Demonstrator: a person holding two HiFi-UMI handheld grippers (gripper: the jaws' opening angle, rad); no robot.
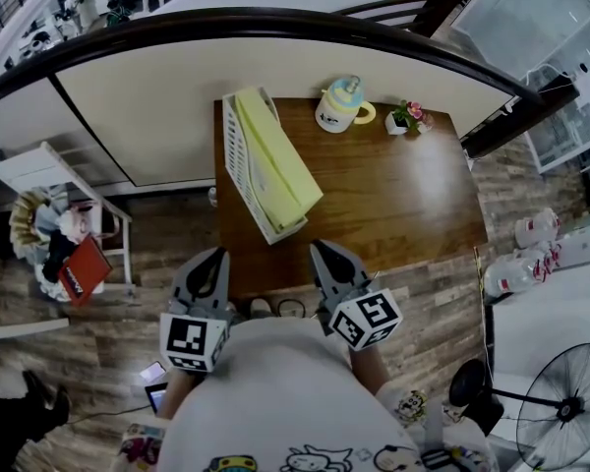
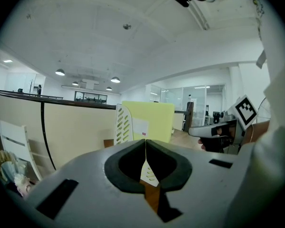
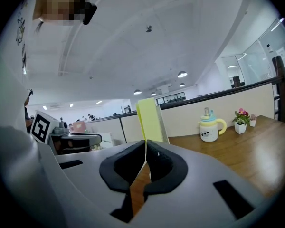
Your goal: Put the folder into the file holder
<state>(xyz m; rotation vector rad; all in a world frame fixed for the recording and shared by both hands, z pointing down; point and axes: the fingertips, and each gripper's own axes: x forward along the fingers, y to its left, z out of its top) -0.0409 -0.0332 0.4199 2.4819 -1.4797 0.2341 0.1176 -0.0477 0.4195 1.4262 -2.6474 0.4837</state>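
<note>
Wooden bench [image 1: 403, 195] in an open office, with a mug [image 1: 340, 104] and a small flower pot [image 1: 405, 118] at its far edge. The yellow folder [image 1: 280, 160] stands inside the white file holder [image 1: 238, 160] by the left edge, so the job looks done. Left gripper [image 1: 214, 256] and right gripper [image 1: 323, 250] hover at the near edge, fingers closed on nothing.

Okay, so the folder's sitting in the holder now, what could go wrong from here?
1. The yellow folder sticks out well past the file holder walls, so it might lean and tip the holder.
2. The holder stands close to the table left edge; a nudge there could push it off.
</note>
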